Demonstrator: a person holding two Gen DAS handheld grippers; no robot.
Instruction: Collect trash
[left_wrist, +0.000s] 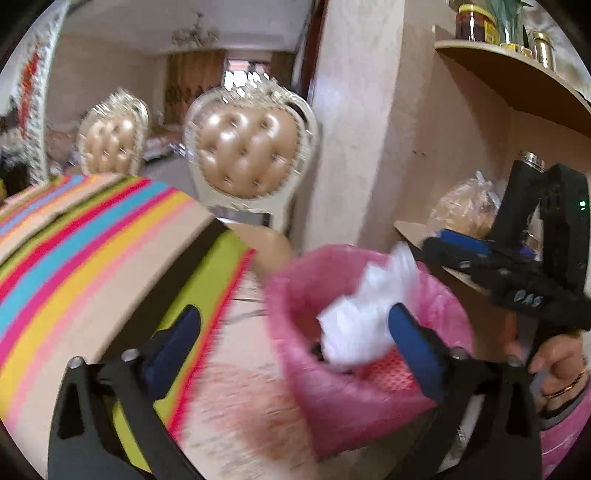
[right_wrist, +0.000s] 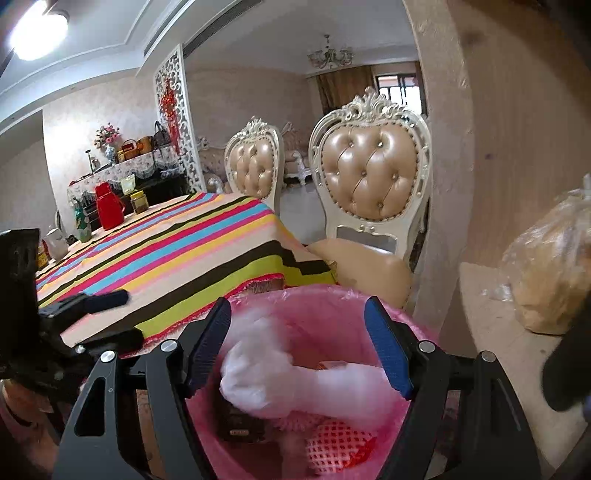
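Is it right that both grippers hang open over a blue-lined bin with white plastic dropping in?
Not quite: the bin's liner is pink, not blue, as the right wrist view shows. The left gripper and right gripper are open, with white plastic below.

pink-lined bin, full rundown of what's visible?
The bin is round, open-topped and lined with a thin, translucent pink plastic bag folded over its rim. It stands upright by the corner of the striped tablecloth, in front of a chair and beside a low shelf. Inside lie crumpled white plastic, red foam netting and a dark packet. Both grippers hover over the opening with jaws apart, neither visibly touching it.
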